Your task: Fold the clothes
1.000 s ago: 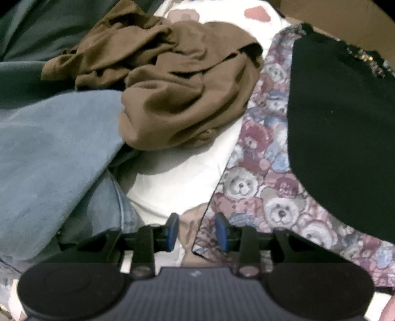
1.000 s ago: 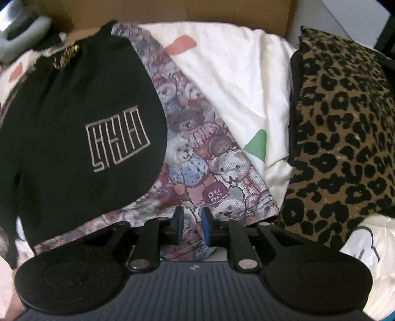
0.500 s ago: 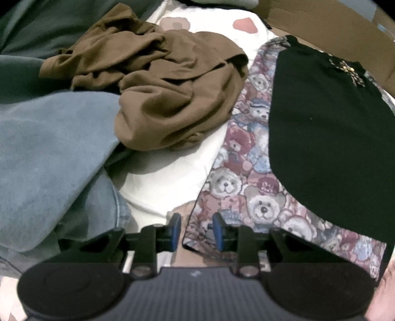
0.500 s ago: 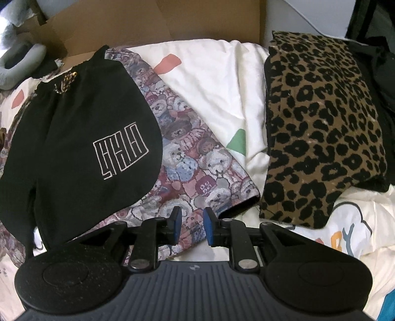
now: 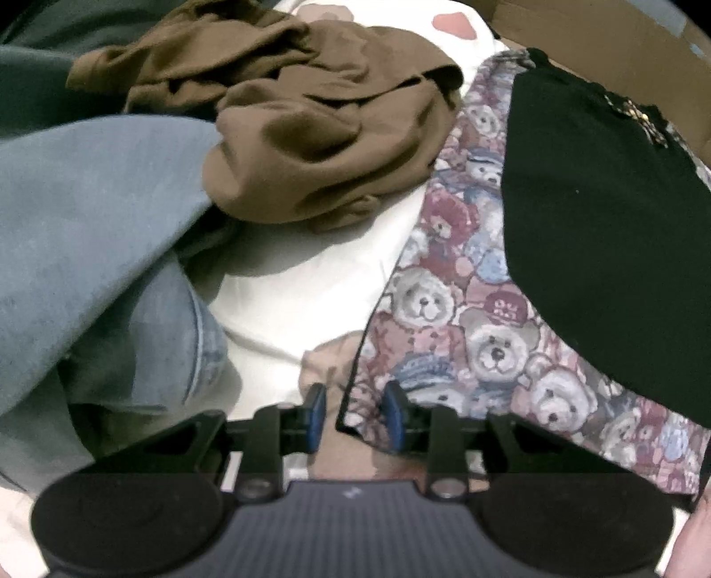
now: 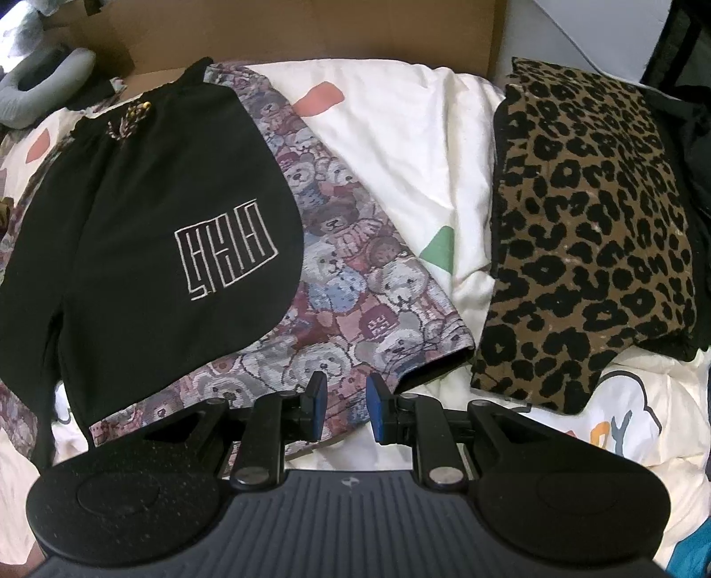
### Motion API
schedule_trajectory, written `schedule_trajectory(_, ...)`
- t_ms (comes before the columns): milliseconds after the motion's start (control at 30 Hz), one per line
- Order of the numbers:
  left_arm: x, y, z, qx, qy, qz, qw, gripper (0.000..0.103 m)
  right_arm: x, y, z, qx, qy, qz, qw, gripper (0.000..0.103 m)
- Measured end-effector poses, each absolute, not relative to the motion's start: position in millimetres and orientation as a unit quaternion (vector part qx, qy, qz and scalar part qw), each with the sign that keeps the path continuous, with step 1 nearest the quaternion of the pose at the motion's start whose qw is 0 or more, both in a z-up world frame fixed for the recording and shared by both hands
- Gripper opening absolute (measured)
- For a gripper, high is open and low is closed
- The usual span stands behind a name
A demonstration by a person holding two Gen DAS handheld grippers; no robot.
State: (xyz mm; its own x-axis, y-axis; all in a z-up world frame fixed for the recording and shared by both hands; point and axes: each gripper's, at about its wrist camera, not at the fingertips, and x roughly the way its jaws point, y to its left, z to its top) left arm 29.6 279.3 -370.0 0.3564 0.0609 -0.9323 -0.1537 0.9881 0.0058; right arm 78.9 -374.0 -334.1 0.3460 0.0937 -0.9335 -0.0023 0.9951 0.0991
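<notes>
White bedding (image 6: 391,146) with coloured shapes covers the bed we work on, and cardboard (image 6: 311,31) stands behind it. On it lies a teddy-bear cloth (image 6: 355,275), spread flat, with black shorts (image 6: 146,213) laid out on top, waistband toward the cardboard.

Our left gripper (image 5: 353,411) is parted around the cloth's near left corner; our right gripper (image 6: 346,411) is parted just over its near edge. Neither clamps anything that we can see.

As we judge it, the main risk is pinching the bear cloth instead of the shorts, or both layers at once, so a lift drags the shorts askew. The shorts' hem sits well back from both grippers, so closing where they hang would catch only the cloth.

To the left, a crumpled brown garment (image 5: 311,146) and blue denim (image 5: 89,249) crowd the cloth's edge; a wide sweep there could snag them. To the right, a folded leopard-print piece (image 6: 586,231) lies just beside the cloth's corner and leaves little spare room on that side.
</notes>
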Motion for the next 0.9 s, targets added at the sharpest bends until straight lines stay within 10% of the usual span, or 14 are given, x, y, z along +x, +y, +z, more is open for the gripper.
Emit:
schedule_trajectory(433,22,294,-370,-0.095,0.561,0.064,0.820,0.007,81,-364,-330,0.034,0.569,0.041,0.821,0.026)
schedule_trajectory(900,25,263,-275,-0.083,0.545,0.038,0.834,0.005,77,-369,-314,0.054,0.544,0.053,0.835,0.026)
